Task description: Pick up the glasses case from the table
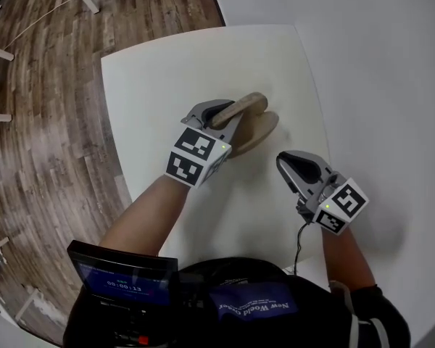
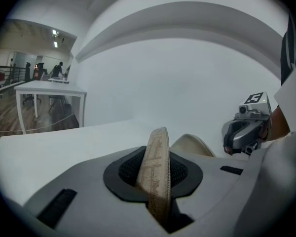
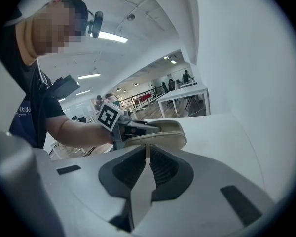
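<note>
My left claw (image 1: pixel 225 116) grips the patterned edge of the tan, oval case (image 1: pixel 259 130), its lid apart from the base. My right claw (image 1: pixel 288 167) is closed, empty, near it.

Head view: high, looking steeply down on the white table (image 1: pixel 152 78).
Left gripper view: low and close over the tabletop, looking along its jaws toward the right gripper (image 2: pixel 237 139).
Right gripper view: equally low, facing the left gripper (image 3: pixel 138 127).
Shared by all three: glasses case (image 1: pixel 257 125).
</note>
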The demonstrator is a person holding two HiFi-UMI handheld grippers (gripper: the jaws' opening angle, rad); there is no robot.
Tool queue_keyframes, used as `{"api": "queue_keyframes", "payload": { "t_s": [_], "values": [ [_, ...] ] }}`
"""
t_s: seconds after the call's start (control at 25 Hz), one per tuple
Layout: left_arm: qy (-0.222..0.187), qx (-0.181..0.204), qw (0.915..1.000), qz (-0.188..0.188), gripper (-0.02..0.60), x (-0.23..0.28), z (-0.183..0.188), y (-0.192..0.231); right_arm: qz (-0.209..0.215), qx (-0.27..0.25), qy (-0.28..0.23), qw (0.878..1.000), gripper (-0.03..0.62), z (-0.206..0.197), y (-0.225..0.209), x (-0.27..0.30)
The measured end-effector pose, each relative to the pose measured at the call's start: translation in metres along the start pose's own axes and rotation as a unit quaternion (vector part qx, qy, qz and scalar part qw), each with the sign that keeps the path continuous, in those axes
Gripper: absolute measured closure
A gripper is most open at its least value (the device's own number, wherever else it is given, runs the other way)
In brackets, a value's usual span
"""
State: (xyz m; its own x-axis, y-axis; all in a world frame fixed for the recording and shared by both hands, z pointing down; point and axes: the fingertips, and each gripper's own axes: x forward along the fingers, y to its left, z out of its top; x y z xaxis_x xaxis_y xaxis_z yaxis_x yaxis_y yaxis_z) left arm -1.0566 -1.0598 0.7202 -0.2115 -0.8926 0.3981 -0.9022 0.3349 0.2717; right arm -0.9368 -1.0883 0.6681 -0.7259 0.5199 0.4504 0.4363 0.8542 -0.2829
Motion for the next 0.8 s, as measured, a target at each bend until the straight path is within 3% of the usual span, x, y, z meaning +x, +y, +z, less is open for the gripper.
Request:
{"api": "queue_keyframes", "payload": {
  "t_s": [0.32, 0.56, 0.8],
  "values": [
    [-0.009, 0.015, 0.9997, 0.016, 0.520, -0.074, 0.017, -0.019, -0.005, 0.008, -0.042, 0.999, 0.591, 0.035, 0.043, -0.023],
    [-0.013, 0.019, 0.9994, 0.025, 0.520, -0.153, 0.008, -0.028, -0.020, 0.002, -0.066, 0.998, 0.592, 0.044, 0.105, -0.040],
    [-0.026, 0.029, 0.9990, 0.021, 0.520, -0.221, 0.028, -0.060, -0.049, -0.003, -0.094, 0.994, 0.592, 0.071, 0.158, -0.086]
  ]
}}
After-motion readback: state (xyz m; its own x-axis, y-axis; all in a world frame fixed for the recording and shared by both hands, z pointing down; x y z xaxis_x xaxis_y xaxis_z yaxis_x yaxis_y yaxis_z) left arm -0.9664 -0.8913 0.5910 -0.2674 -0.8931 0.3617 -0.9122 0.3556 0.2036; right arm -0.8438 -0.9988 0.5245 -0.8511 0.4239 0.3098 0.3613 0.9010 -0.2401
